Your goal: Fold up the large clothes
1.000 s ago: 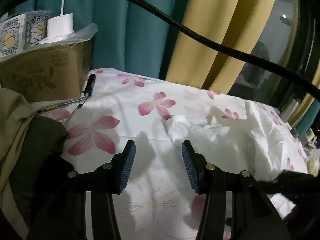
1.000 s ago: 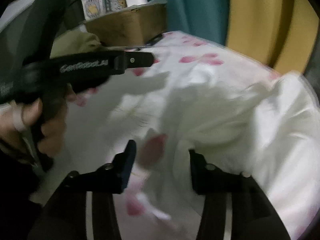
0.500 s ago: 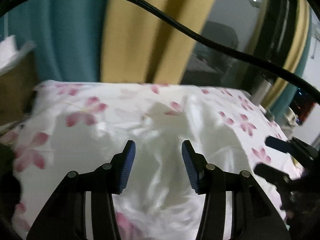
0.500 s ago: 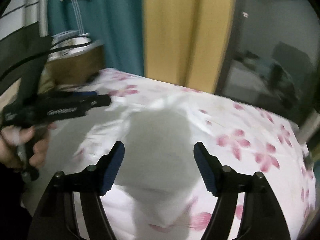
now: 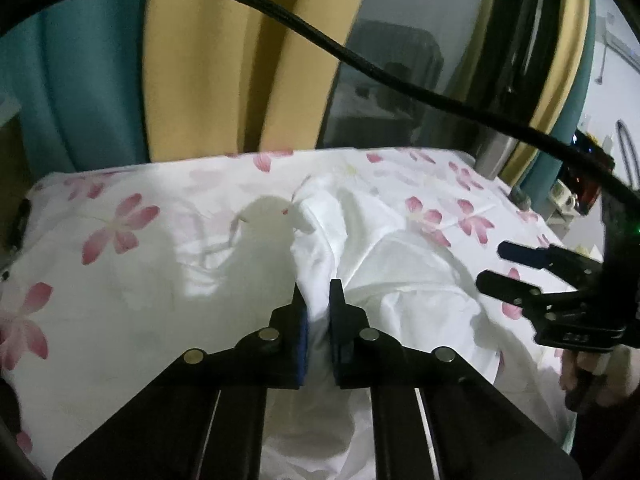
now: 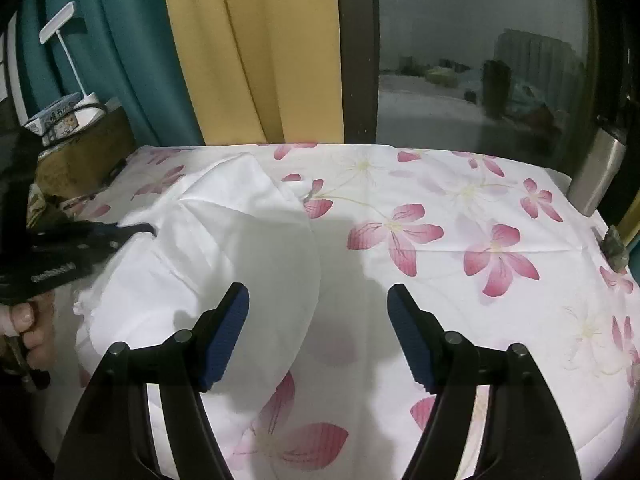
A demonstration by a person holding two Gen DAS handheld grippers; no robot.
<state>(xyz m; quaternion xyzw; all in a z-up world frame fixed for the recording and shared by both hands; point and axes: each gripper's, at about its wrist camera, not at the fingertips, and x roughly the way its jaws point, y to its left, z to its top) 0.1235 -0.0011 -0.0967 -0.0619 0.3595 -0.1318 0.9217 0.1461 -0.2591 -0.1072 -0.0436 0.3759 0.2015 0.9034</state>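
A white garment (image 5: 404, 280) lies crumpled on a bed (image 6: 460, 208) covered with a white sheet printed with pink flowers. In the right wrist view the garment (image 6: 224, 240) sits on the left part of the bed, bunched into soft folds, with the flowered sheet bare to its right.

The left gripper (image 5: 317, 312) comes in from the near side and its jaws are closing on a raised ridge of the garment. Only a narrow gap is left between the blue pads, and white cloth fills that gap and runs back between the fingers. In the right wrist view the same gripper (image 6: 136, 230) reaches in from the left, its tip at the garment's left edge, held by a hand (image 6: 28, 328) at the near left.

The right gripper (image 6: 318, 332) hovers above the near middle of the bed with its jaws wide apart. Nothing is pinched between its pads; the garment's right edge and the bare sheet lie below the gap. In the left wrist view it (image 5: 490, 266) appears at the right, above the garment's right side, apart from the cloth.

Beyond the far edge of the bed hang a teal curtain (image 6: 120, 52) and a yellow curtain (image 6: 256, 52), with a dark window (image 6: 480, 60) to their right. A cardboard box (image 6: 84, 152) stands at the far left corner.
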